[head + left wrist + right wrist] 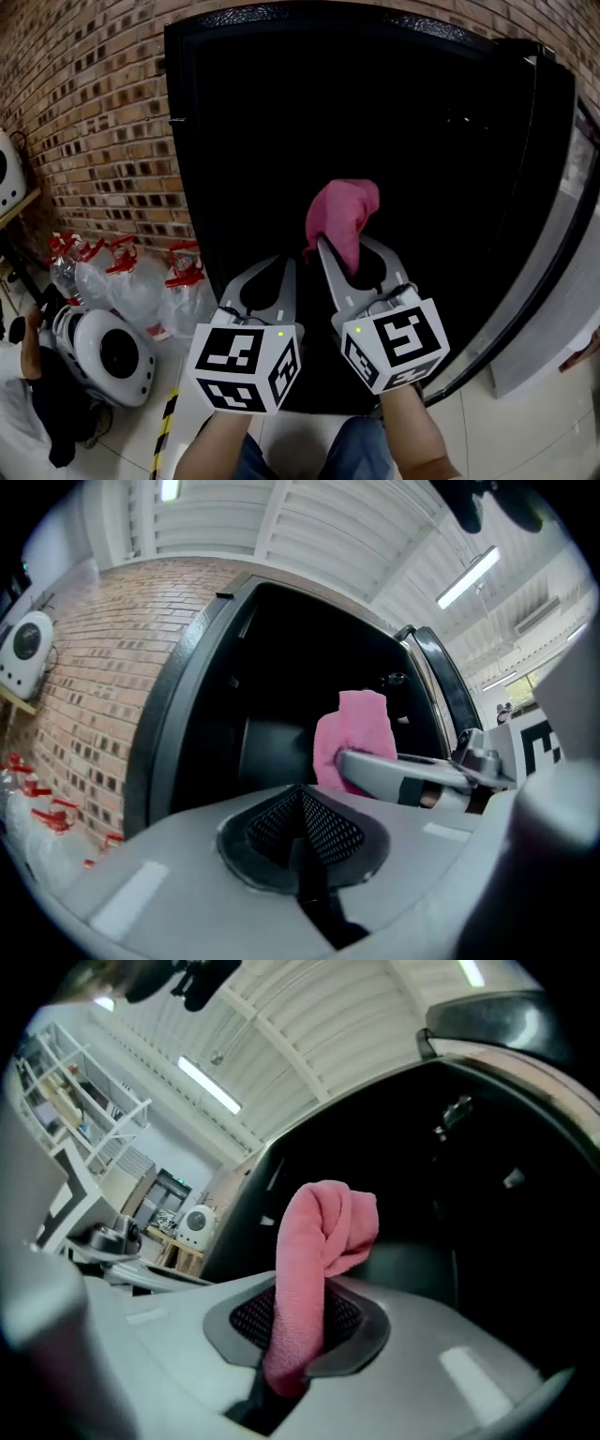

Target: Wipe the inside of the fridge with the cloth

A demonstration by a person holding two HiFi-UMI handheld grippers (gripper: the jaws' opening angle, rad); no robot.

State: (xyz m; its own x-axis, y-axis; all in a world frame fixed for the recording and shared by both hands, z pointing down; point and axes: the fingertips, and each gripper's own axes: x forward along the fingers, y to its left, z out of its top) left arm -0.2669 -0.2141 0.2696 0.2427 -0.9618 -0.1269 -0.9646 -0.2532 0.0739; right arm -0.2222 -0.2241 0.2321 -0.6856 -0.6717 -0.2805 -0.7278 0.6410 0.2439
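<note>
Cloth: a pink cloth [343, 217] is clamped in the right gripper [345, 251]. Its bunched, folded-over top stands out past the jaw tips toward 12 o'clock.
Right jaws: they are closed narrowly on the cloth. In the right gripper view a strand of the cloth [314, 1269] is pinched in the slot between them.
Left jaws: on the left gripper [284, 262] they are brought together, and nothing is held between them.
Grippers: the left one is kept just beside the right one, at its 9 o'clock.
Fridge: the cloth is held before the dark opening of the fridge [244, 141]. It cannot be told whether an inner surface is touched.
Door: the fridge door [553, 234] is seen open at 3 o'clock.
Surroundings: a brick wall [94, 122] is seen at 9 o'clock, and tied plastic bags [141, 277] at 8 o'clock.
</note>
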